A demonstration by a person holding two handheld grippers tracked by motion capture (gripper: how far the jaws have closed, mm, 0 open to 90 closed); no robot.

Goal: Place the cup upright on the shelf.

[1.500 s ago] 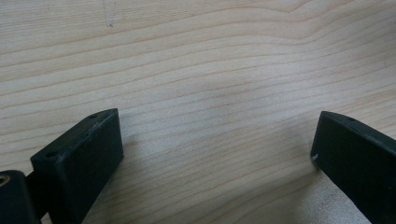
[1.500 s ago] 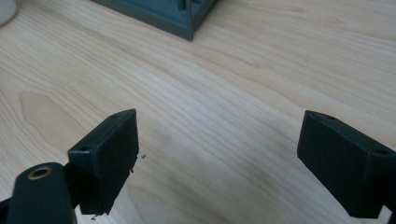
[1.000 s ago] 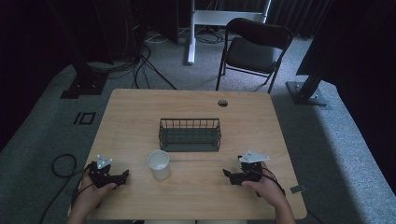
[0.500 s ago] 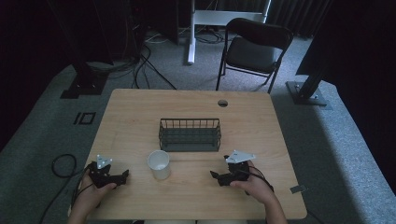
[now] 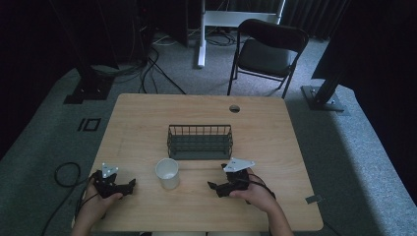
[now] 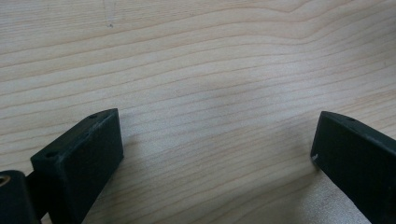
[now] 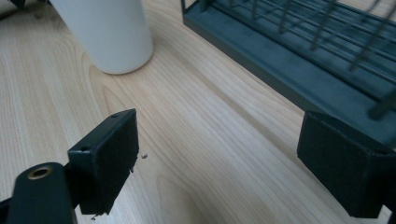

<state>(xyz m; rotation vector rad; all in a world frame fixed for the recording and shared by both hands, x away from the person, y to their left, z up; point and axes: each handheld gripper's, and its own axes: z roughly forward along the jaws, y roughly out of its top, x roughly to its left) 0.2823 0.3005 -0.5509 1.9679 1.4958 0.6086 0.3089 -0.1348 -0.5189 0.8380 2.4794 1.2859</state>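
Approach step, judged: right tool [image 5: 214, 187] is held wide open and empty, aimed at the cup [image 5: 167, 173] standing near the basket [image 5: 199, 142]. Left tool [image 5: 129, 185] is gaped too, nothing gripped, over bare worktop [image 5: 275, 128]. Next: jaws to be brought around the cup.

White cup [image 5: 167, 172], dark grey wire basket [image 5: 199, 141], pale wood-grain table [image 5: 147, 123].

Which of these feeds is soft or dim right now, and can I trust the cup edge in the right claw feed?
High view: room dark, table evenly lit and sharp. Right gripper view: white cup crisp and cropped at the top, wire basket smeared at upper right. Left gripper view: wood grain clear, soft shadow between the open jaws.
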